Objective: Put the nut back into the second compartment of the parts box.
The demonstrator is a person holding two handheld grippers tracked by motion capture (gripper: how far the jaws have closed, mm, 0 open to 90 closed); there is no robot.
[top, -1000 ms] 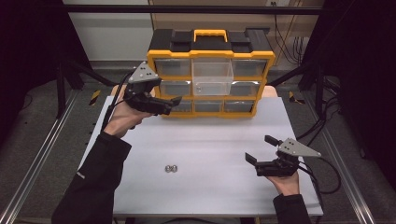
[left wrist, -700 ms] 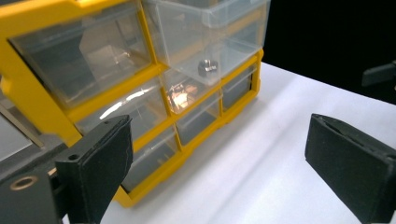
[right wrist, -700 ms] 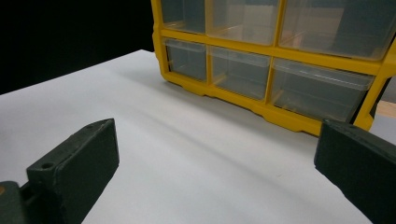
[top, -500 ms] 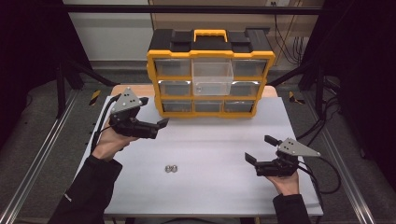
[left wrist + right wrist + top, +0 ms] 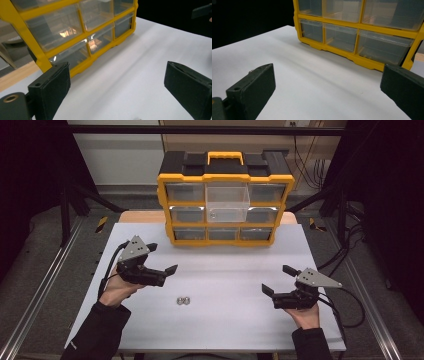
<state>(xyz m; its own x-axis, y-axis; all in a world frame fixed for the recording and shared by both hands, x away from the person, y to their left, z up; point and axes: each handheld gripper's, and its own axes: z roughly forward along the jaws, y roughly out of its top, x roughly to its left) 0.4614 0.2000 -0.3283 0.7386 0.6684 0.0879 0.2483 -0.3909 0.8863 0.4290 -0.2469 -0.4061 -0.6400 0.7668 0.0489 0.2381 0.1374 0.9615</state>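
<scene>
Two small shiny nuts (image 5: 183, 300) were seen lying side by side on the white table (image 5: 225, 330), toward its near edge, with bare tabletop left all around. The left gripper (image 5: 161, 261), jaws spread wide, was held just beyond them; the right gripper (image 5: 278, 281), equally wide, well apart. Farther off, the yellow drawer cabinet (image 5: 225, 207) was stood.

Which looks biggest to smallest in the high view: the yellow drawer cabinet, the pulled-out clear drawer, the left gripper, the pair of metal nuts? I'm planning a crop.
1. yellow drawer cabinet
2. clear drawer
3. left gripper, near the drawer in size, so that order is unsure
4. metal nuts
</scene>
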